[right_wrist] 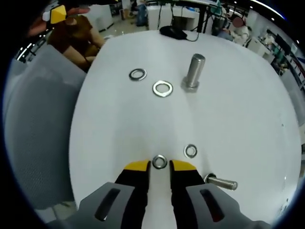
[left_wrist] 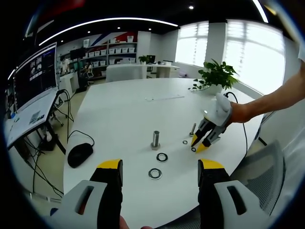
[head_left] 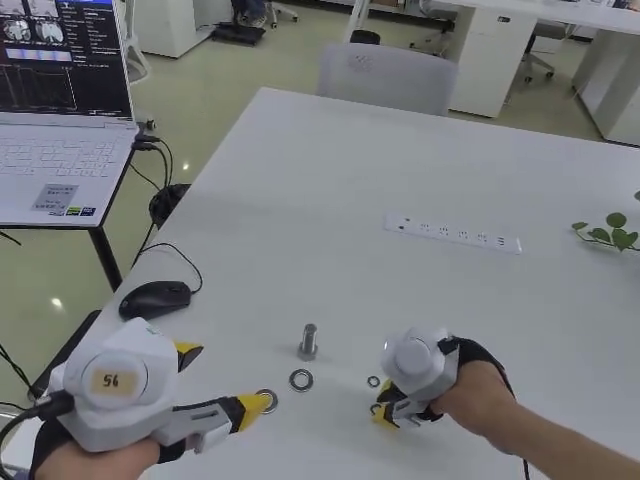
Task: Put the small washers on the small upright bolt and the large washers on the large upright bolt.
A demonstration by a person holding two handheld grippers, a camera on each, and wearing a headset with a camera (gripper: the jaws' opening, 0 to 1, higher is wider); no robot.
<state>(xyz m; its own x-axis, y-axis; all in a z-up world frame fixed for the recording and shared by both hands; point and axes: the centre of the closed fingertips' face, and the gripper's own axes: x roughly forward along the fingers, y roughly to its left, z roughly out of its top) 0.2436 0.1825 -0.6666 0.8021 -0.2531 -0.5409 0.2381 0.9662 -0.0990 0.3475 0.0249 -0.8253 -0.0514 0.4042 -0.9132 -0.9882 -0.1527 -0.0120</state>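
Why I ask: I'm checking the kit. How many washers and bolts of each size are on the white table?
Large silver metal washers: 2
Small silver metal washers: 2
Large upright steel bolt: 1
Small steel bolt: 1
Total: 6

Open-plan office: white tabletop (head_left: 400, 180) with power strip (head_left: 455, 233), laptop (head_left: 60, 150) at left, more desks (head_left: 500, 40) and chair (head_left: 385, 75) far off, shelving (left_wrist: 116, 47), big windows (left_wrist: 243, 47).

Lg bolt (head_left: 308, 341) upright on table (head_left: 330, 180), open rm all round.
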